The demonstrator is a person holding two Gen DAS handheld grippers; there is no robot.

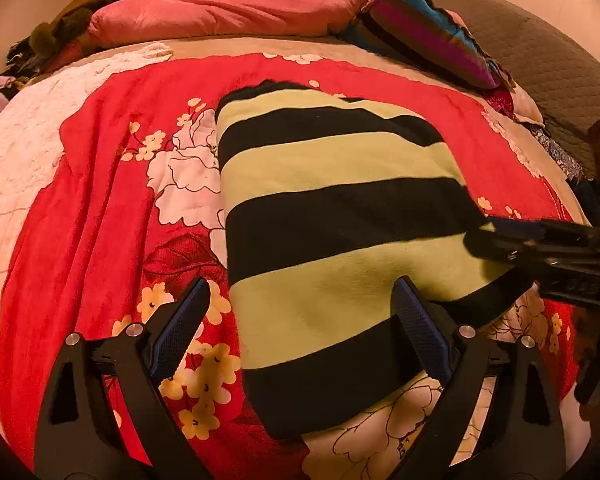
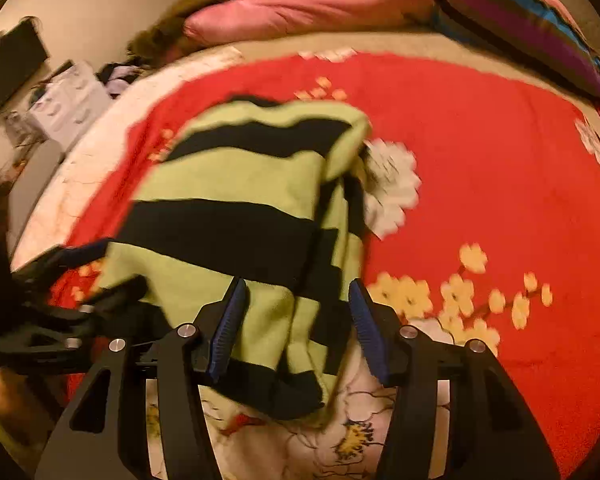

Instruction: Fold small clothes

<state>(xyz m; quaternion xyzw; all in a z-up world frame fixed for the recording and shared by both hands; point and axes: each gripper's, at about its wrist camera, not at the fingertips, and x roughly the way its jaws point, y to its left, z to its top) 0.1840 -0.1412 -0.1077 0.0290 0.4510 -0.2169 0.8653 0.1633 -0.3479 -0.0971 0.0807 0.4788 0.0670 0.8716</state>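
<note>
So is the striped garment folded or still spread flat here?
Folded. The striped garment lies as a compact block on the red blanket, and the right wrist view shows a doubled layer along its right edge.

Ahead of you lies a red floral blanket on the bed, with a pink pillow, a striped pillow and a grey headboard behind it.

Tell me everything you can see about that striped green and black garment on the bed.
The striped garment is soft and knit-looking, with broad pale green and black bands. It lies folded into a rough rectangle on the red floral bedspread, one layer doubled along its right side. Both tools stand open at its near edge: the left tool and the right tool. No pads press on it.
</note>
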